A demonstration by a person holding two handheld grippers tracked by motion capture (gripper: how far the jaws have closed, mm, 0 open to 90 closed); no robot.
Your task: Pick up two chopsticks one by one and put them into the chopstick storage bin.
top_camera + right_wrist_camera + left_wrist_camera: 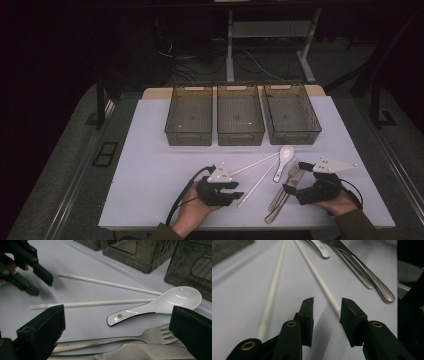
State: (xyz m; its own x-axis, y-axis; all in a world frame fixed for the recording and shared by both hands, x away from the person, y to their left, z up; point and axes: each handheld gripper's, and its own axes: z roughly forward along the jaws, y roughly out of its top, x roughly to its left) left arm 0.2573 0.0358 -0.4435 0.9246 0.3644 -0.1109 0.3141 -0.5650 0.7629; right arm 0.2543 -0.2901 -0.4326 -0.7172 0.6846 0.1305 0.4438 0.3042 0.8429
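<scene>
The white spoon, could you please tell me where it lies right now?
In the high view the white spoon lies right of centre on the table, just before the middle basket, between the chopsticks and the fork.

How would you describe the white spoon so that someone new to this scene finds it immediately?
Start at the three dark baskets at the table's far side. In front of the right one lies a cluster of cutlery; the spoon is its farthest piece. It alone has a round glossy white bowl, unlike the thin white chopsticks and the metal fork.
</scene>
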